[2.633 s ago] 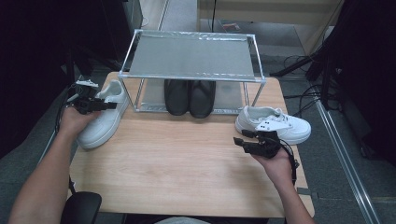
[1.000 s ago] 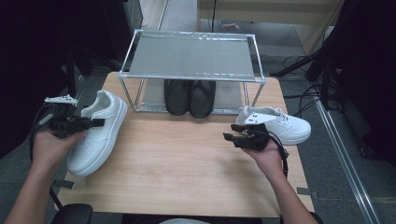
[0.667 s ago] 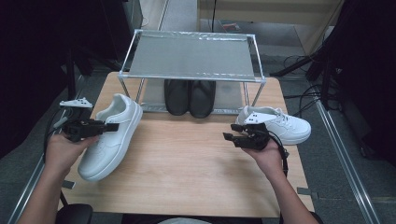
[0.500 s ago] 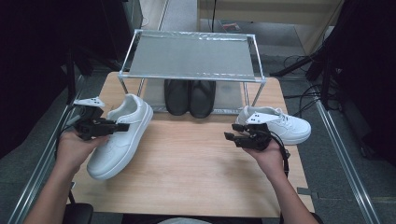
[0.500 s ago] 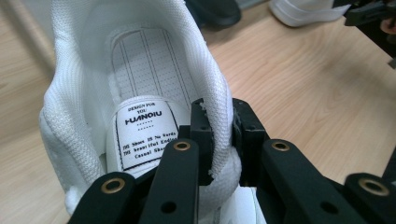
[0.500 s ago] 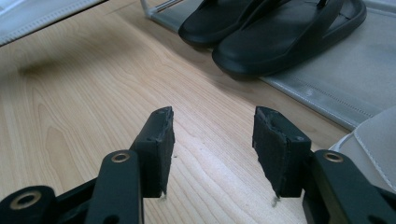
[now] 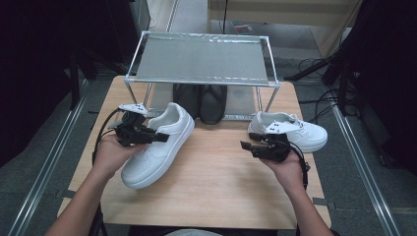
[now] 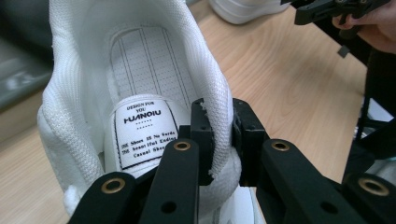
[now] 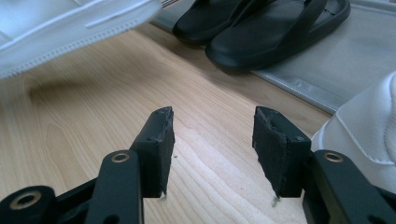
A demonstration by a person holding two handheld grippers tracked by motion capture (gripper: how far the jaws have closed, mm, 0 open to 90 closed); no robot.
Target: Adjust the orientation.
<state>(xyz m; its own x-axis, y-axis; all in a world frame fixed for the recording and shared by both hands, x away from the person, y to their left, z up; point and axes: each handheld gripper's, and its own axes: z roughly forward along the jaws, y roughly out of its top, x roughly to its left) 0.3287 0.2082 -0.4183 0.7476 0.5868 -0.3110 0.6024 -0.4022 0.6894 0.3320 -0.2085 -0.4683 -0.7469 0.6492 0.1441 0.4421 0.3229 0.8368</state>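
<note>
Wooden table (image 7: 216,182) carries a metal shoe rack (image 7: 201,59) at the back, black slippers (image 7: 201,101) tucked under it. Left white sneaker (image 7: 157,142) lies at an angle near the rack; the left gripper view shows the left gripper (image 8: 219,135) pinching its heel collar, plus the insole label. Right gripper (image 9: 212,144) is spread with nothing between, just beside the second sneaker (image 7: 290,132). Dark room around.

A metal shoe rack (image 7: 201,59) with a grey mesh top shelf stands at the far edge of a light wooden desk (image 7: 216,182). Beneath the shelf, a pair of black slippers (image 7: 200,101) lies side by side on the rack's lower tier.
</note>
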